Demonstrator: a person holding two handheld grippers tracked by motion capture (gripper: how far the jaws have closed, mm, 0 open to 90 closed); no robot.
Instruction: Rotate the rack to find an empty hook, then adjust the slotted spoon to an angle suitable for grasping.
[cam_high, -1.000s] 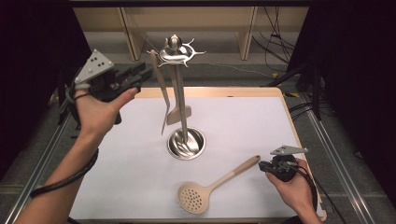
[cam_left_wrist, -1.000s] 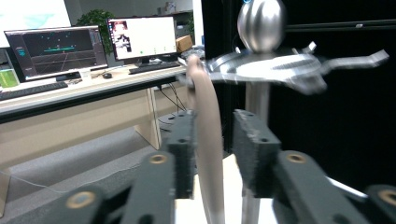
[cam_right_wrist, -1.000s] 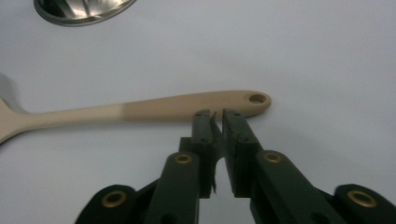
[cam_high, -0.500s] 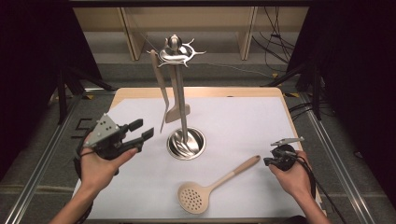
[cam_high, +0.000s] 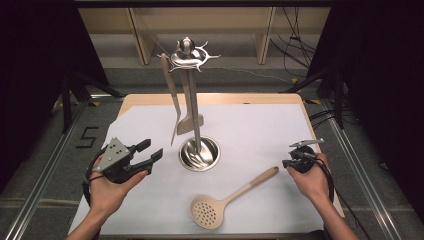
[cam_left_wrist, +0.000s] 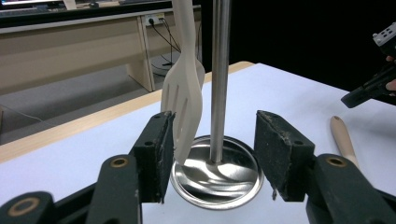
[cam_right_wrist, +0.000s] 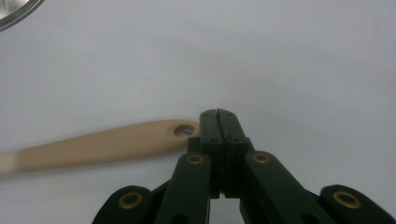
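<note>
- The left tool (cam_high: 150, 152) is held low over the counter (cam_high: 260, 125) at about 9 o'clock from the stand's round steel base (cam_high: 199, 153); its jaws have just been opening and are now spread wide, with nothing pinched between them.
- Seen from the left gripper view, the hanging slotted spatula (cam_left_wrist: 185, 88) and the stand's pole (cam_left_wrist: 219, 79) lie beyond the gap.
- The right tool (cam_high: 289, 163) is pressed together and empty, at 3 o'clock on the counter.
- Its tip is seen touching or just beside the holed end of the skimmer's handle (cam_right_wrist: 140, 140).
- The skimmer (cam_high: 227, 200) lies flat at 5 o'clock from the base.
</note>
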